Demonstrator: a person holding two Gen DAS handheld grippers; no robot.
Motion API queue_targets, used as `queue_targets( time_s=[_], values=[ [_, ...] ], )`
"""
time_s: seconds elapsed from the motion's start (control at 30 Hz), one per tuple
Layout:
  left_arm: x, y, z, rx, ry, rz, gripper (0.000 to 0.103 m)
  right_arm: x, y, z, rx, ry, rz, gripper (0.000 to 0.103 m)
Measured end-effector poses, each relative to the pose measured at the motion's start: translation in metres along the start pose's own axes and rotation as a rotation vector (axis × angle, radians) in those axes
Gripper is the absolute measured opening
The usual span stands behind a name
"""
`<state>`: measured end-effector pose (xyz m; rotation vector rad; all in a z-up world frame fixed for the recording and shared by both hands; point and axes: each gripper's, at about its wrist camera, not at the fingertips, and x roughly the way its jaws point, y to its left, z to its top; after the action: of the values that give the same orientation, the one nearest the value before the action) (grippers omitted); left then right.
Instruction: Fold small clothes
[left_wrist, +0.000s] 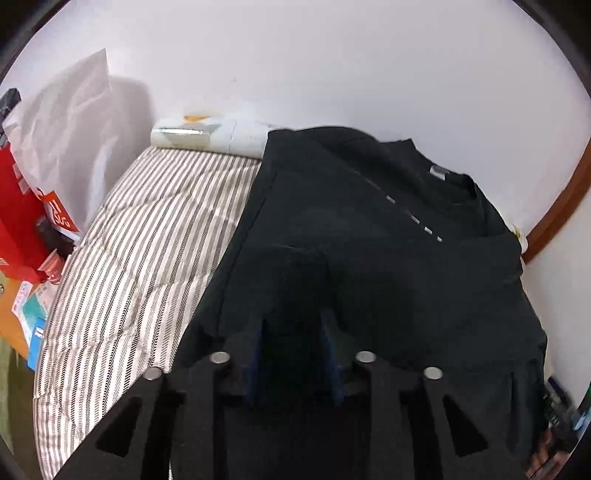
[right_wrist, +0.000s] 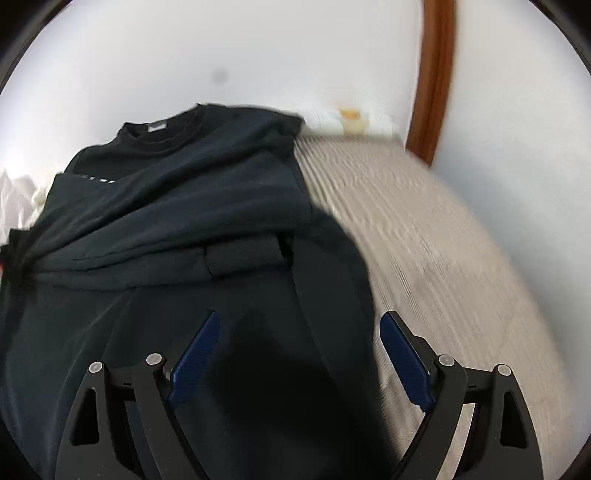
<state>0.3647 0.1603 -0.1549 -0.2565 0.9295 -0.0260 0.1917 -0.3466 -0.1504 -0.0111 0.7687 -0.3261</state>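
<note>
One black T-shirt (left_wrist: 369, 229) on striped mattress (left_wrist: 140, 236), side flap folded inward. Left gripper (left_wrist: 295, 332) narrow over shirt, pinch unclear against dark cloth. Right gripper (right_wrist: 299, 332) spread above hem, empty, likely ready for next fold.

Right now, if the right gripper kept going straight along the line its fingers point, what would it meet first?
Most likely the black T-shirt: dark cloth fills the space between and ahead of the right gripper, whose jaws stand wide open. How near the cloth lies is unclear.

A bedroom in someone's home is showing here: a striped mattress (left_wrist: 140, 236) is lying against a plain white wall (left_wrist: 332, 66). Shopping bags (left_wrist: 22, 206) are crowding one side, and a wooden door frame (right_wrist: 432, 81) is standing nearby.
</note>
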Motion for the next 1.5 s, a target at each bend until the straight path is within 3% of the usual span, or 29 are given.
queue_targets(
  time_s=[0.1, 0.23, 0.33, 0.37, 0.43, 0.5, 0.53, 0.57, 0.63, 0.73, 0.8, 0.87, 1.03, 1.13, 1.17, 1.2, 1.3, 1.43, 1.5],
  values=[
    [0.004, 0.005, -0.001, 0.001, 0.014, -0.028, 0.035, -0.014, 0.009, 0.016, -0.077, -0.073, -0.026, 0.088],
    [0.011, 0.003, 0.002, 0.012, 0.019, -0.029, 0.038, 0.004, 0.011, 0.038, -0.108, -0.044, -0.02, 0.088],
    [0.015, -0.001, 0.008, 0.007, 0.011, -0.023, 0.033, 0.031, 0.011, 0.047, -0.128, 0.007, -0.027, 0.087],
    [0.015, -0.002, 0.01, 0.013, 0.005, -0.02, 0.02, 0.038, 0.012, 0.049, -0.132, 0.019, -0.023, 0.084],
    [0.014, -0.006, 0.014, 0.04, -0.011, 0.004, 0.009, 0.055, 0.014, 0.054, -0.147, 0.046, -0.006, 0.075],
    [0.009, -0.008, 0.017, 0.062, -0.04, 0.009, 0.007, 0.064, 0.016, 0.054, -0.166, 0.05, 0.022, 0.045],
    [0.006, -0.007, 0.019, 0.059, -0.047, 0.006, 0.007, 0.062, 0.018, 0.054, -0.184, 0.031, 0.022, 0.036],
    [0.004, -0.006, 0.02, 0.049, -0.053, 0.002, 0.007, 0.058, 0.018, 0.054, -0.201, 0.003, 0.011, 0.017],
    [0.002, -0.002, 0.02, 0.032, -0.059, -0.012, 0.007, 0.036, 0.008, 0.054, -0.174, -0.11, -0.011, 0.015],
    [0.006, -0.002, 0.017, 0.038, -0.047, -0.014, 0.007, 0.019, -0.011, 0.047, -0.113, -0.159, 0.009, 0.014],
    [0.01, -0.002, 0.014, 0.043, -0.046, 0.006, 0.007, 0.026, -0.011, 0.036, -0.161, -0.131, -0.068, 0.015],
    [0.013, -0.001, 0.012, 0.045, -0.045, 0.006, 0.007, 0.041, -0.012, 0.027, -0.19, -0.041, -0.065, 0.015],
    [0.02, -0.002, 0.008, 0.054, -0.015, 0.029, 0.007, 0.023, -0.01, 0.028, -0.211, -0.038, -0.068, 0.018],
    [0.018, -0.004, 0.005, 0.076, -0.006, 0.053, 0.011, 0.008, -0.016, 0.027, -0.186, -0.037, -0.035, 0.04],
    [0.017, -0.005, 0.002, 0.083, -0.004, 0.055, 0.014, 0.004, -0.019, 0.025, -0.168, -0.025, -0.028, 0.051],
    [0.015, -0.005, 0.0, 0.087, 0.001, 0.066, 0.018, 0.001, -0.022, 0.024, -0.153, -0.023, -0.023, 0.053],
    [0.006, -0.005, -0.009, 0.111, 0.009, 0.074, 0.032, -0.012, -0.039, 0.011, -0.074, 0.003, -0.006, 0.057],
    [-0.013, -0.005, -0.032, 0.149, 0.012, 0.122, 0.06, -0.025, -0.057, -0.012, -0.005, 0.031, -0.025, 0.057],
    [-0.024, -0.002, -0.046, 0.156, 0.013, 0.139, 0.06, -0.028, -0.064, -0.024, 0.014, 0.063, -0.026, 0.059]
  ],
)
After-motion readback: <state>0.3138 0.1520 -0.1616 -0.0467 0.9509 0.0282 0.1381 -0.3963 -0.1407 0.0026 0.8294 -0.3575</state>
